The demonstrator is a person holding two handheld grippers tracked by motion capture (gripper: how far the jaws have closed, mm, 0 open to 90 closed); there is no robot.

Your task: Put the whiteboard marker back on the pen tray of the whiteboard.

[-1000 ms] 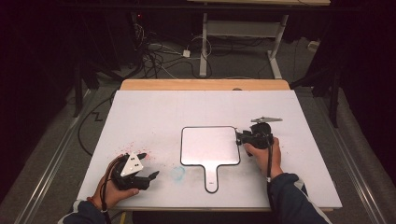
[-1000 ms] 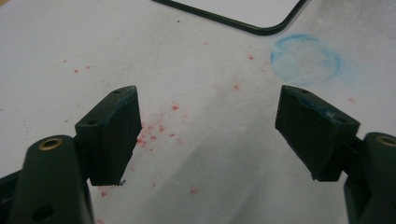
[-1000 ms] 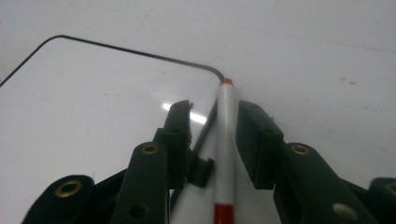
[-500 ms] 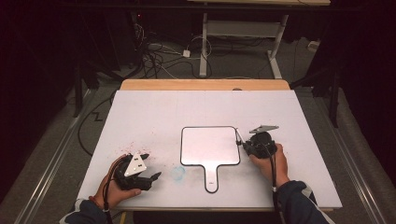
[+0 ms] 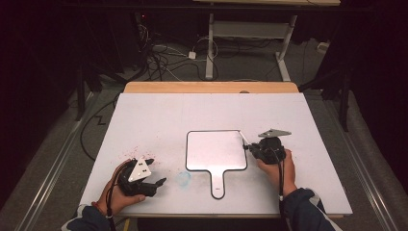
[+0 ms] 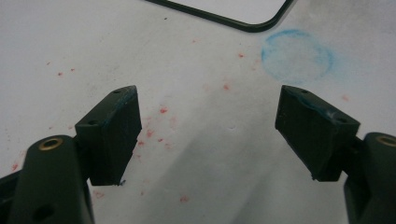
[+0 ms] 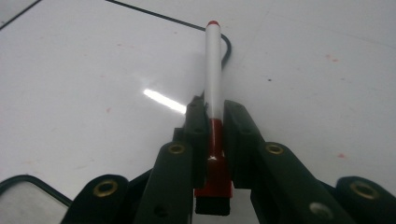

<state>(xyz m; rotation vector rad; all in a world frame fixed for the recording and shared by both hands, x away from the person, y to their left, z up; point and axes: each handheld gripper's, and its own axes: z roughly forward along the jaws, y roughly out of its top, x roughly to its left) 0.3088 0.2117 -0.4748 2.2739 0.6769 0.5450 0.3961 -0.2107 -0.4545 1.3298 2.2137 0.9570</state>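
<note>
Marker [image 7: 213, 70] sitting clamped in right gripper [image 7: 214, 116], tip reaching over the whiteboard [image 5: 216, 150] corner, likely for writing. Left gripper [image 6: 208, 133] is resting jaws wide, holding nothing, near the blue smudge [image 6: 297, 56].

The left gripper [image 6: 208, 126] hangs low over the white table [image 6: 84, 46], its 2 black jaws spread wide with nothing between them. At 1 o'clock a smudged blue ring [image 6: 297, 55] marks the surface. At 12 o'clock runs the dark rounded edge of the whiteboard [image 6: 243, 11]. Red specks [image 6: 163, 110] scatter across the table.
</note>
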